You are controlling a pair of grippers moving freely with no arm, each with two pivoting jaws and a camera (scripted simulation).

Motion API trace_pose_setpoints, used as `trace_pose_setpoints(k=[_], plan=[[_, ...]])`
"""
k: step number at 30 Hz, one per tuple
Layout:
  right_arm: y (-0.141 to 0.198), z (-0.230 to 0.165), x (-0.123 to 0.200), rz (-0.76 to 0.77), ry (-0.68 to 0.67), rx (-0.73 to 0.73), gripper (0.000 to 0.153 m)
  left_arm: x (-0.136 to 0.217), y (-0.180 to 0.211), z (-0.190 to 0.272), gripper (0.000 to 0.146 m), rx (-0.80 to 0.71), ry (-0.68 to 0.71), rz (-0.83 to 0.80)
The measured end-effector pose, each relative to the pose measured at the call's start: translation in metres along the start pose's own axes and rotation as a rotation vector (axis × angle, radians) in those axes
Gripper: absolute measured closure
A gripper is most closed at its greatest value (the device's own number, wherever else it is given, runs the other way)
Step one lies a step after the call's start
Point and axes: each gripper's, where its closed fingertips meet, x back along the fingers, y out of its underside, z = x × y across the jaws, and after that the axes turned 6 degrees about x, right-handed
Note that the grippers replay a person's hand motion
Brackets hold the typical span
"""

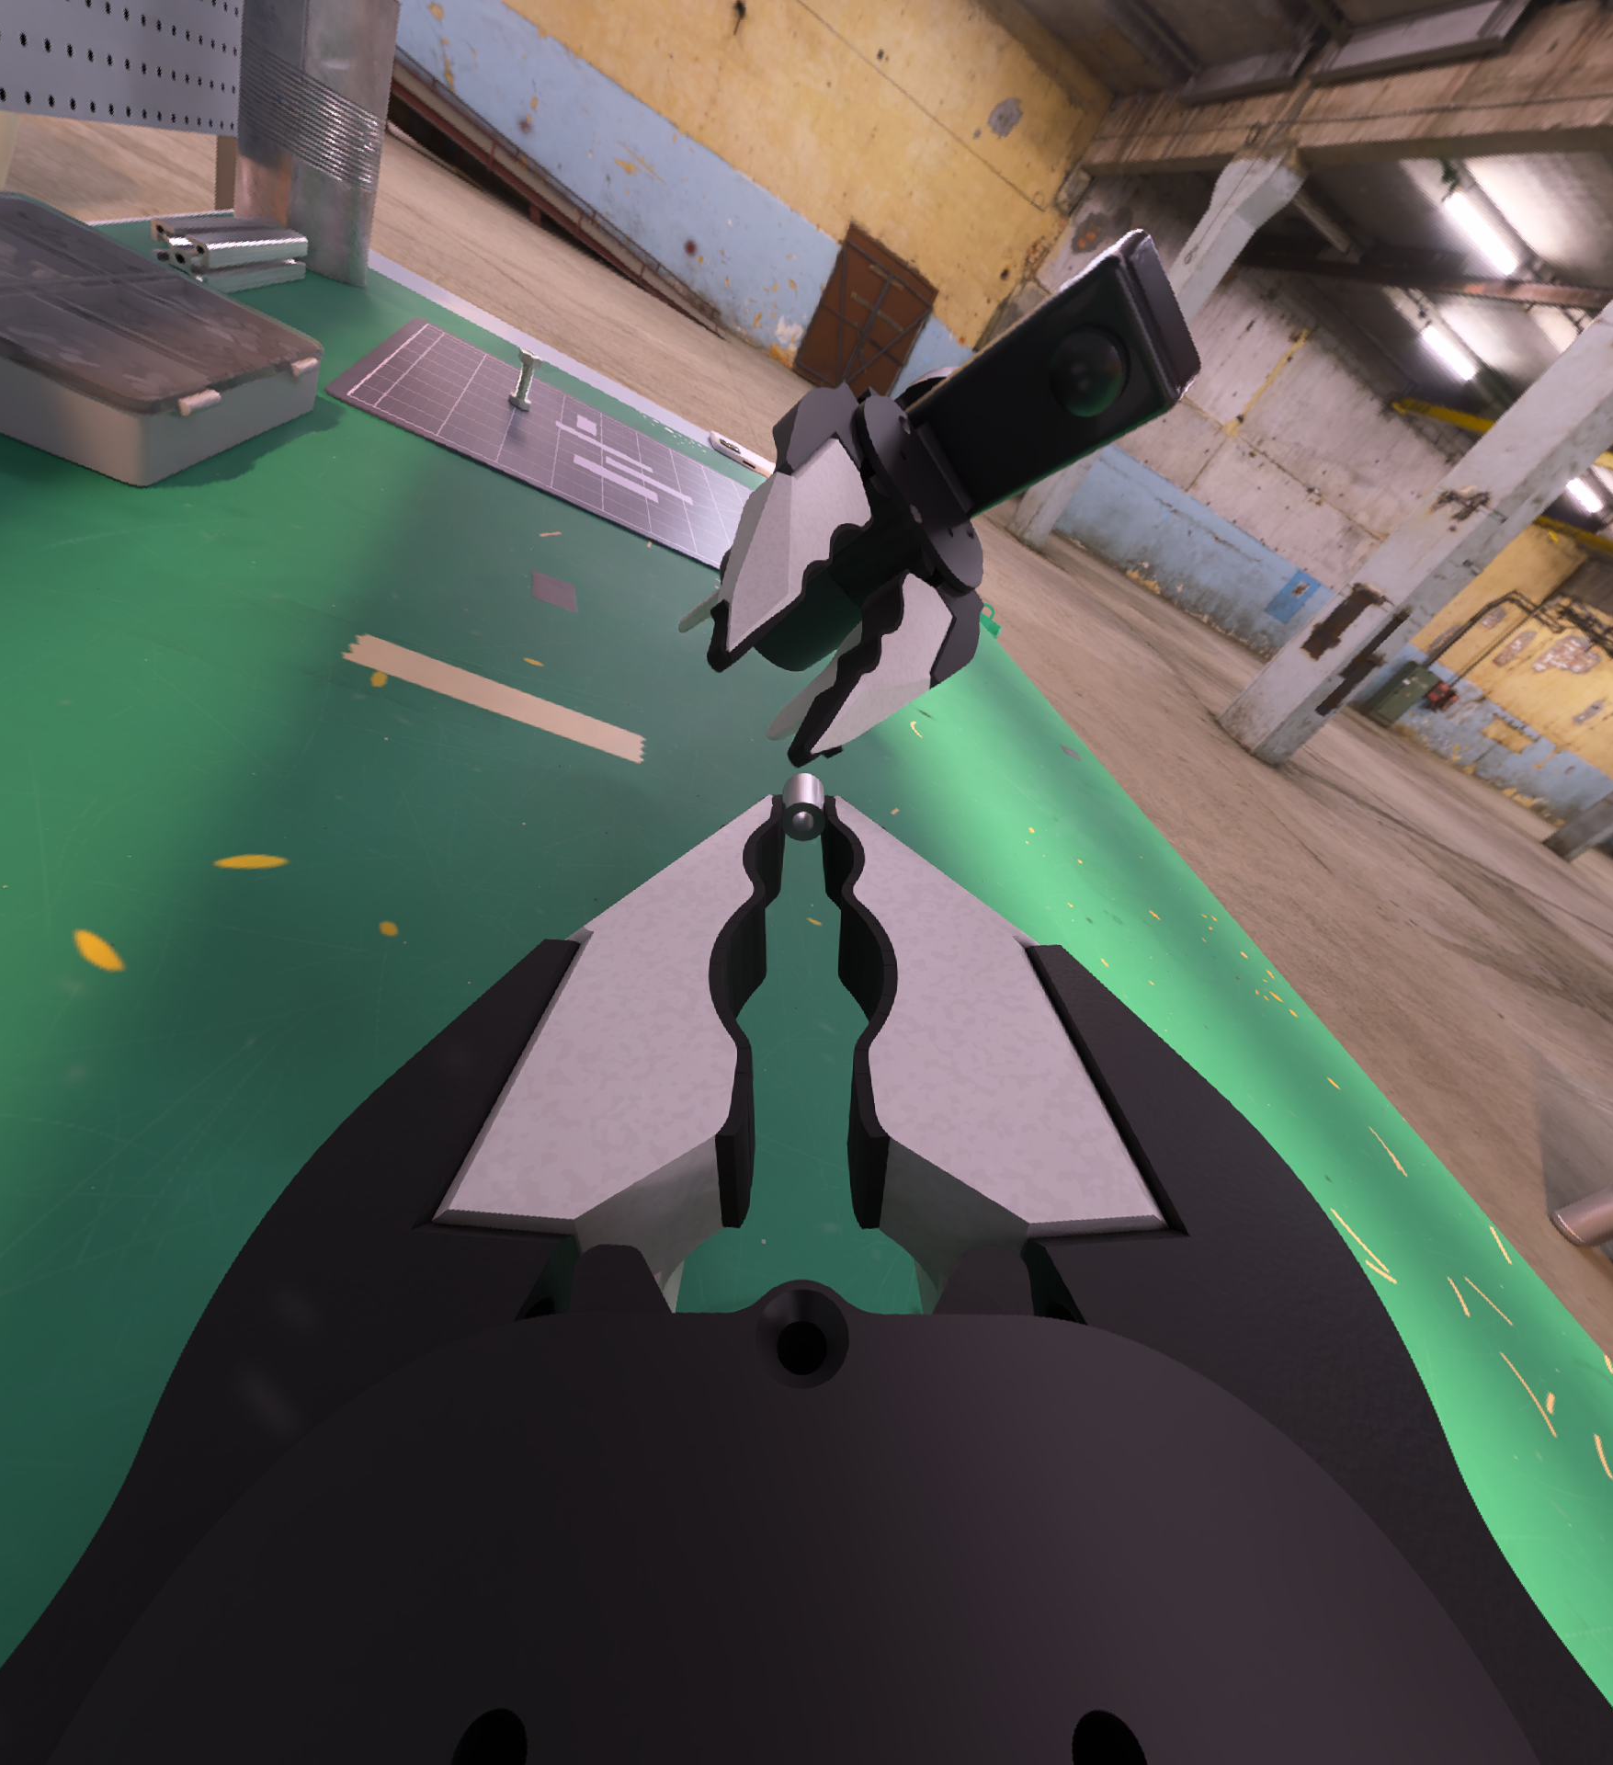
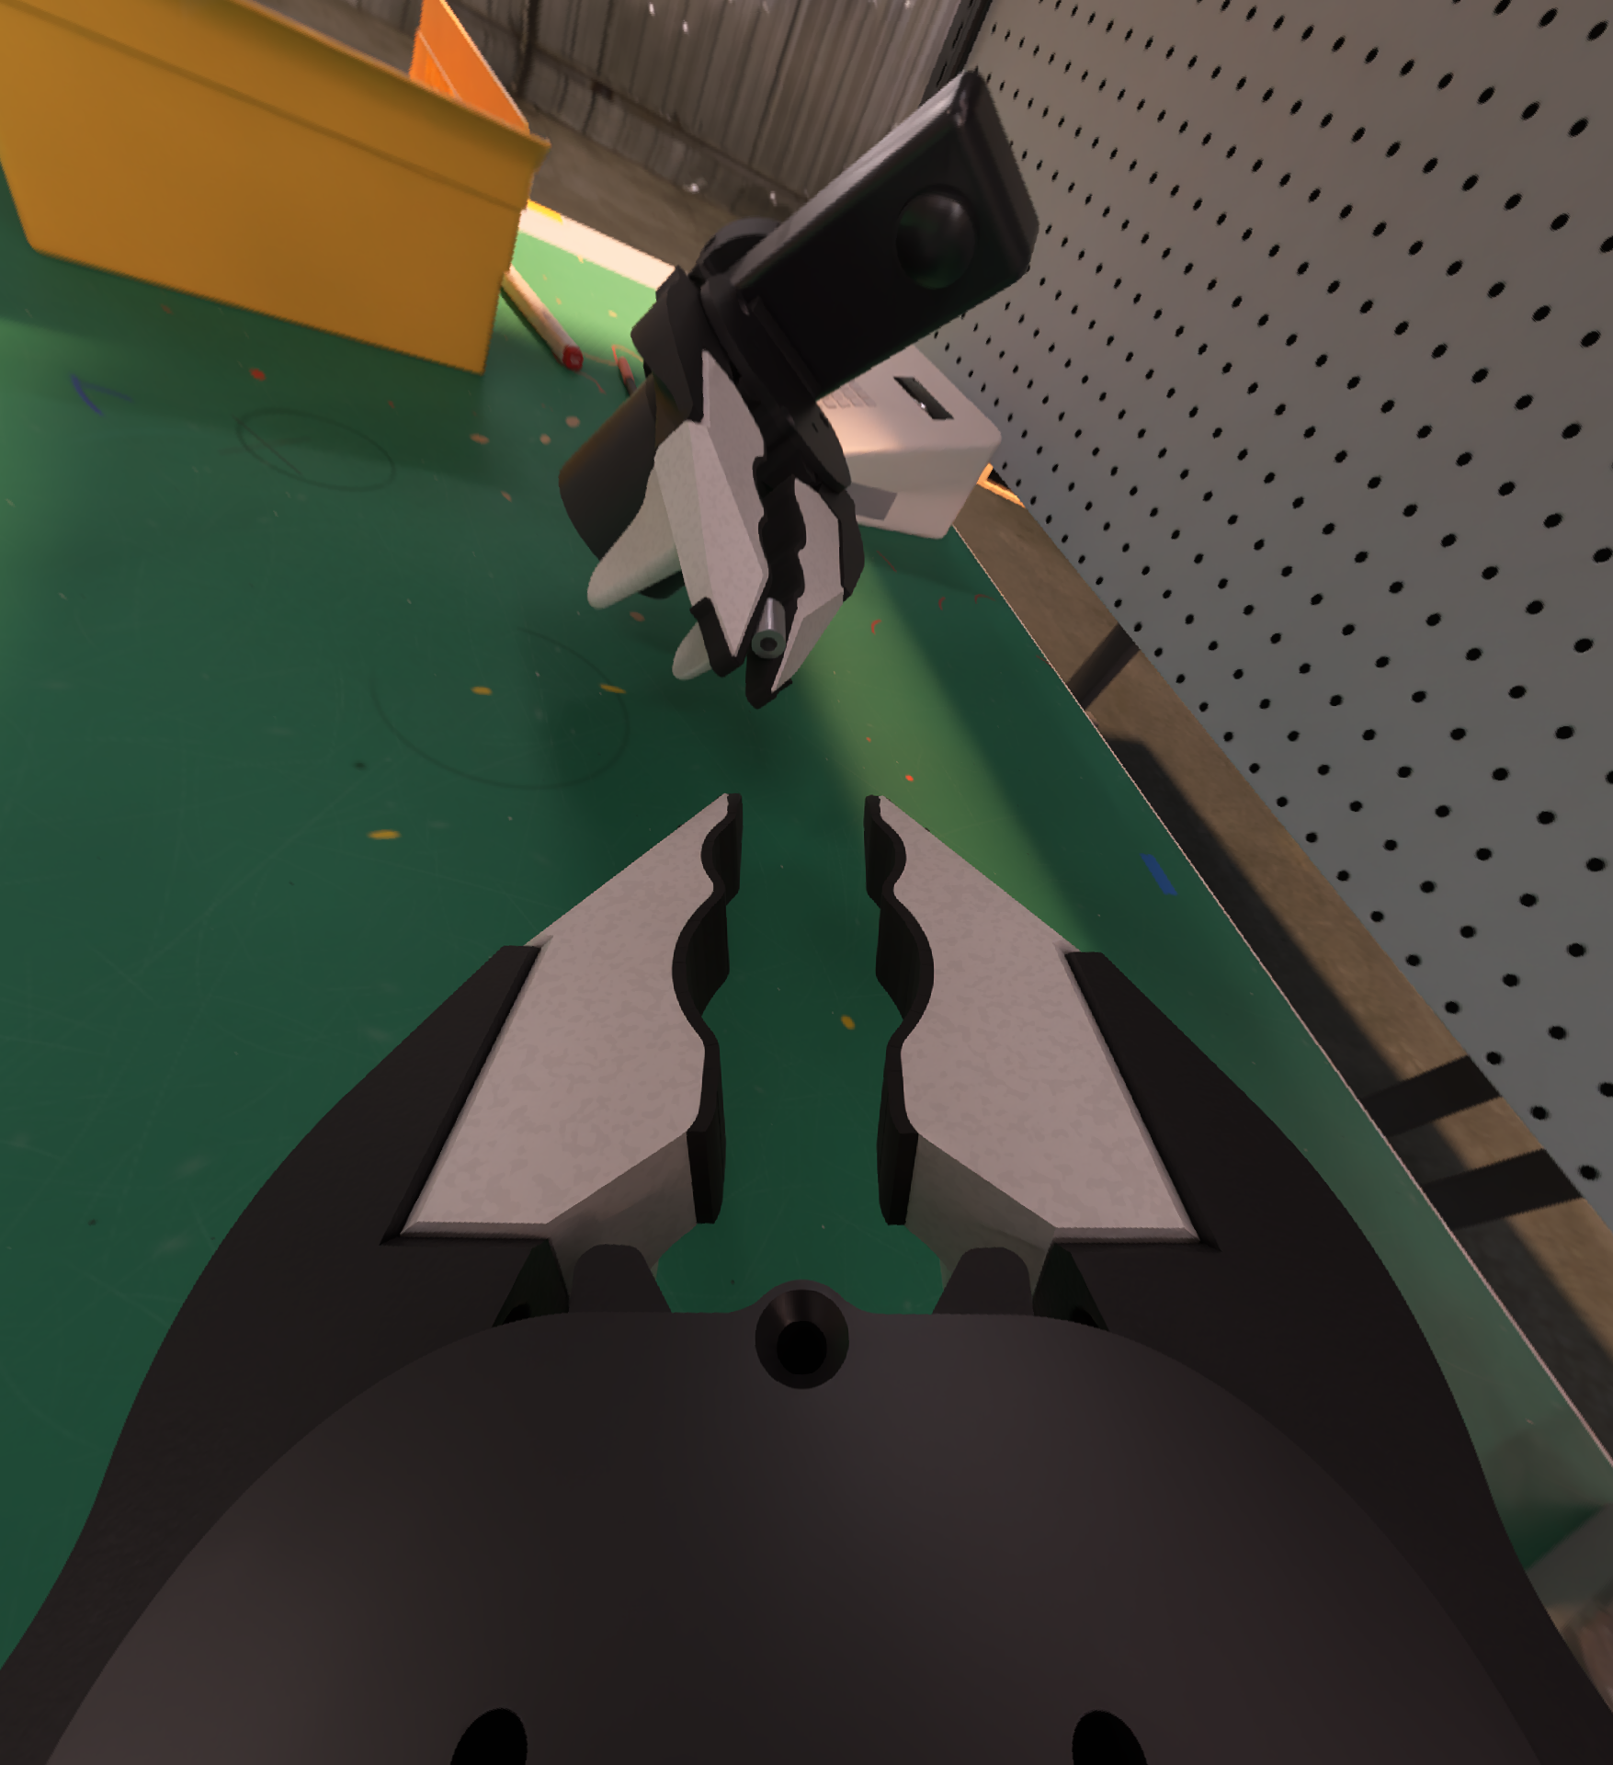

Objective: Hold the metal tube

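The left tongs (image 1: 802,812) pinch the metal tube (image 1: 801,807) at their very tips, above the green counter (image 1: 162,1051). The right tongs (image 2: 802,812) hang released nearby. The pinch looks shallow, so keep it firm and steady, without tilting.

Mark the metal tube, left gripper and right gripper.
metal tube (image 1: 802,807): left wrist view, its round end.
left gripper (image 1: 802,823): left wrist view, midway between fingertips.
right gripper (image 2: 802,812): right wrist view, midway between fingertips.
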Motion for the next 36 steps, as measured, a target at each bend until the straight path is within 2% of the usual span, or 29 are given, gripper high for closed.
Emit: trace_pose_setpoints(k=[6,11,14,16,17,20,24,27,30,36], plan=[[-0.002,0.001,0.002,0.031,-0.03,-0.048,0.128,0.0,0.002,0.003,0.139,-0.037,-0.012,-0.013],[0.012,0.003,-0.003,-0.094,0.033,0.074,0.124,-0.001,0.003,0.003,0.139,-0.03,-0.011,-0.008],[0.015,0.012,-0.004,-0.217,0.16,0.221,0.112,0.0,-0.001,-0.001,0.139,0.041,-0.038,0.02],[0.01,0.017,-0.002,-0.265,0.256,0.38,0.109,0.001,-0.003,-0.002,0.139,0.126,-0.032,0.035],[0.005,0.019,0.0,-0.269,0.31,0.457,0.111,0.001,-0.003,-0.002,0.139,0.159,-0.023,0.041],[-0.005,0.022,0.004,-0.273,0.436,0.654,0.131,0.001,-0.003,-0.002,0.139,0.241,0.018,0.054],[-0.006,0.029,0.004,-0.382,0.598,0.954,0.135,0.002,-0.004,-0.003,0.139,0.367,0.064,0.075],[-0.009,0.029,0.002,-0.402,0.722,1.165,0.146,0.002,-0.004,-0.003,0.139,0.406,0.087,0.082],[-0.009,0.028,0.001,-0.422,0.786,1.281,0.153,0.003,-0.005,-0.003,0.139,0.462,0.113,0.091],[-0.006,0.027,-0.002,-0.436,0.814,1.352,0.148,0.006,-0.006,-0.005,0.139,0.54,0.166,0.098]])
